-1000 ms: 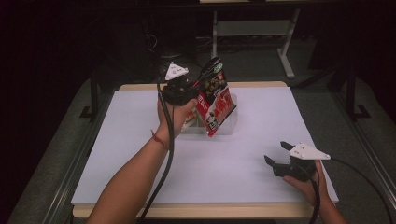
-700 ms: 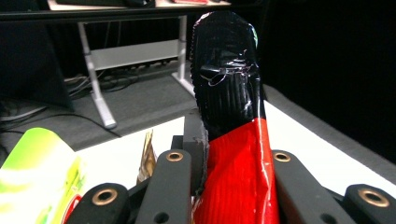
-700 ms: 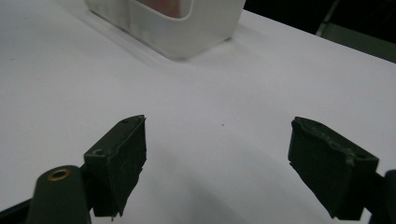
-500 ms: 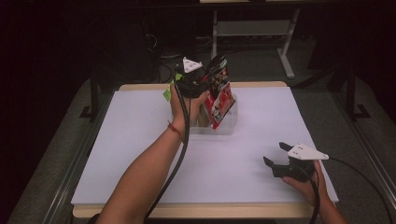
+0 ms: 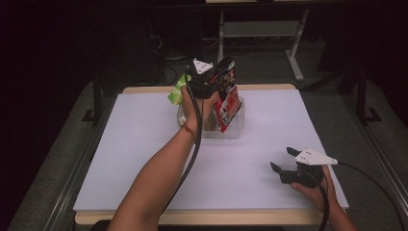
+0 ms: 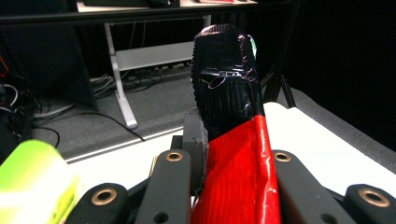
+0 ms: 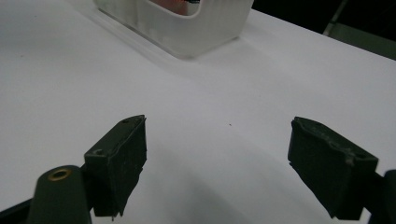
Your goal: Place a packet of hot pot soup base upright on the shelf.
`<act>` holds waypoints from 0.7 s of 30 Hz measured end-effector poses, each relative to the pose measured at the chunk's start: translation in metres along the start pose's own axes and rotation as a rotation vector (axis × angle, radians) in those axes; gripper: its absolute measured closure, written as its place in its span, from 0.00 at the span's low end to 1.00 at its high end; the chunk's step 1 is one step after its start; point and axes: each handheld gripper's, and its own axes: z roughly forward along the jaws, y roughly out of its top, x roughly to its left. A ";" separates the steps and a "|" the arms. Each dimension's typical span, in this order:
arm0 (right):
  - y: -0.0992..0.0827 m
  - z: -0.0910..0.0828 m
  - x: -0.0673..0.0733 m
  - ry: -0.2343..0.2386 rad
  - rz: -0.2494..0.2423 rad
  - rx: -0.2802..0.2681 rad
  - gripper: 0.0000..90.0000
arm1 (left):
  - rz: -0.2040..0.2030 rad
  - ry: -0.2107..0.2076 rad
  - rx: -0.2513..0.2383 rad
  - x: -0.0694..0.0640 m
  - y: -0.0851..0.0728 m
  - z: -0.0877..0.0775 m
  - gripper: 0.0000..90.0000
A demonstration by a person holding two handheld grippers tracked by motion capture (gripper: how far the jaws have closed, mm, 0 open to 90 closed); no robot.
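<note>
- Your left gripper is clamped on the red snack bag, which hangs over the clear bin.
- Lower it straight in beside the green packet.
- Your right gripper rests with its jaws apart, holding nothing.

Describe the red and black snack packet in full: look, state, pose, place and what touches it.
The snack packet is a glossy foil pouch, red with a black crimped top and printed graphics. It hangs tilted, held near its top between the jaws of the left gripper, over the clear plastic bin at the far side of the white table. Its lower end dips toward the bin; contact there is unclear.
</note>
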 end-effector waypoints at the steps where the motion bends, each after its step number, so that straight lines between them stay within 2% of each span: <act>1: 0.000 0.000 0.000 0.002 0.000 0.002 0.21 | 0.008 -0.001 -0.001 0.000 0.001 0.001 0.86; 7: 0.000 0.000 0.000 0.009 0.003 0.002 0.21 | 0.070 -0.016 -0.033 -0.005 -0.004 0.009 0.85; 9: -0.001 0.000 0.000 0.007 0.000 0.003 0.21 | 0.073 -0.031 -0.055 -0.007 -0.007 0.009 0.85; 12: -0.001 0.000 0.000 0.008 0.002 0.002 0.21 | 0.128 -0.041 -0.077 -0.010 -0.011 0.009 0.85; 14: -0.001 0.000 0.000 0.012 0.002 0.002 0.21 | 0.126 -0.058 -0.088 -0.010 -0.013 0.009 0.85; 16: -0.001 0.001 0.001 0.013 0.000 0.005 0.21 | 0.151 -0.056 -0.090 -0.012 -0.015 0.009 0.85; 21: 0.000 0.001 0.002 0.019 -0.006 0.007 0.21 | 0.163 -0.079 -0.108 -0.013 -0.019 0.008 0.85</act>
